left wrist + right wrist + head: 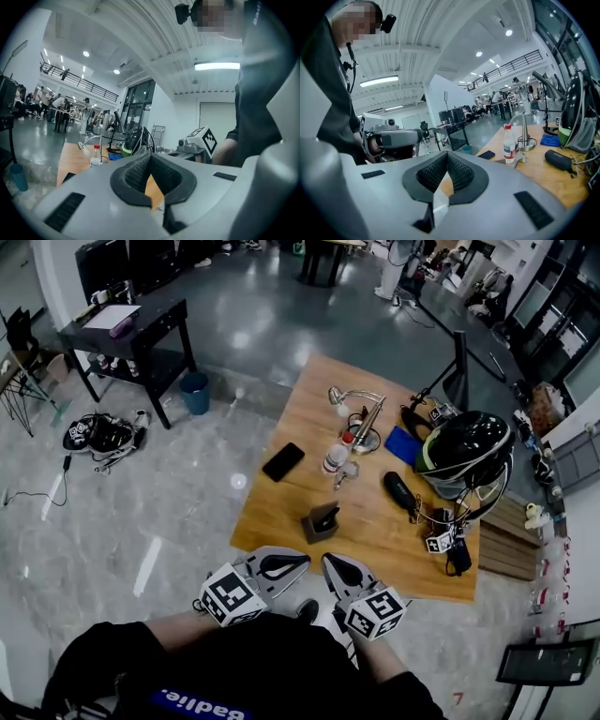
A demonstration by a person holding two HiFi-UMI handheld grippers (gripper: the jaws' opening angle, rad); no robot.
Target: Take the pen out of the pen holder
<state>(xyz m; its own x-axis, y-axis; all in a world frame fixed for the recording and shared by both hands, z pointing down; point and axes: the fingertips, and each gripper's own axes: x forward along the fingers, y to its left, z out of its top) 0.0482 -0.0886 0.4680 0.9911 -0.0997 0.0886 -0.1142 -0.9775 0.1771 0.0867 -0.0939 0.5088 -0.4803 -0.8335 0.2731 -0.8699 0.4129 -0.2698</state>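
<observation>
A small dark grey pen holder (320,522) stands on the wooden table (281,512) near its front edge, with a dark pen (327,516) sticking out of it. Both grippers hover off the table's front edge, just short of the holder. My left gripper (302,561) is shut and empty, and its pads (136,173) meet at the tip in the left gripper view. My right gripper (327,562) is shut too, with nothing between its pads (459,173). The jaws hide the holder in both gripper views.
Further back on the table lie a black phone (283,461), a white bottle with a red cap (335,457), a chrome desk lamp (360,412), a blue cloth (401,443), a black case (400,491) and a black helmet (464,450). Cables and a marker cube (438,542) sit at the right.
</observation>
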